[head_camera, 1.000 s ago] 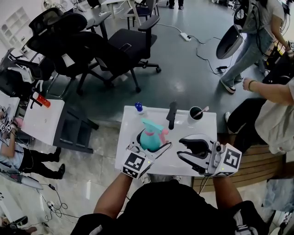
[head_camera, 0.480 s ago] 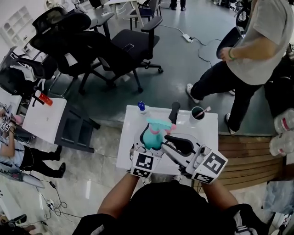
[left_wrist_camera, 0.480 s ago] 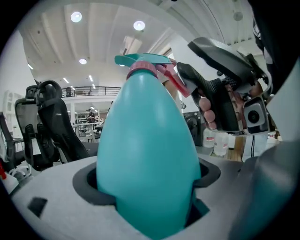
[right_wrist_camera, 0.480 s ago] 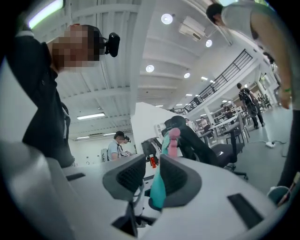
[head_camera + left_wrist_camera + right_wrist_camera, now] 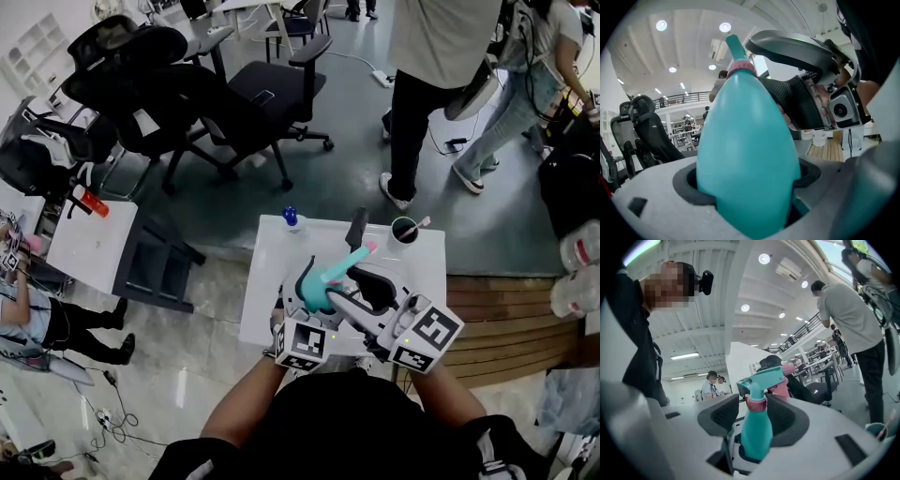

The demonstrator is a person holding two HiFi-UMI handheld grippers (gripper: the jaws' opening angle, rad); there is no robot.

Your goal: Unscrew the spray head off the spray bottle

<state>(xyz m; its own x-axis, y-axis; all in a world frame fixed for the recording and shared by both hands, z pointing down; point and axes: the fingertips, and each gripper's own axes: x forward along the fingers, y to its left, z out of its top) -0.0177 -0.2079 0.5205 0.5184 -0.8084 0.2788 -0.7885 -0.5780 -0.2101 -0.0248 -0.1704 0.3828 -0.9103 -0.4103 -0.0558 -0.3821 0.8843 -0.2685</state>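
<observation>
Two grips are needed for this job, and only one is made. Your left gripper (image 5: 750,199) is clamped on the rounded belly of the spray bottle (image 5: 747,150), holding it tilted over the small white table (image 5: 272,246) with the nozzle pointing away from you. I can't tell whether its base touches the tabletop. Your right gripper (image 5: 752,420) has just been opening its jaws. They stand apart with the bottle's neck between them, one pad on each side of the pink collar (image 5: 756,404), and neither is pressing on it.

Expect the bottle to be light and its smooth plastic slippery, so that egg-shaped body will probably try to spin in the left jaws once you twist. The wall may also give if you squeeze hard. Close the right jaws on the collar itself — it is likely the stiffest part and the one that turns — rather than on the trigger or nozzle, which could flex or snap.

It is a teal bottle, fat below and narrowing to a slim neck. Above the pink ring sits a teal spray head (image 5: 761,377) with a pink piece at its front.
</observation>
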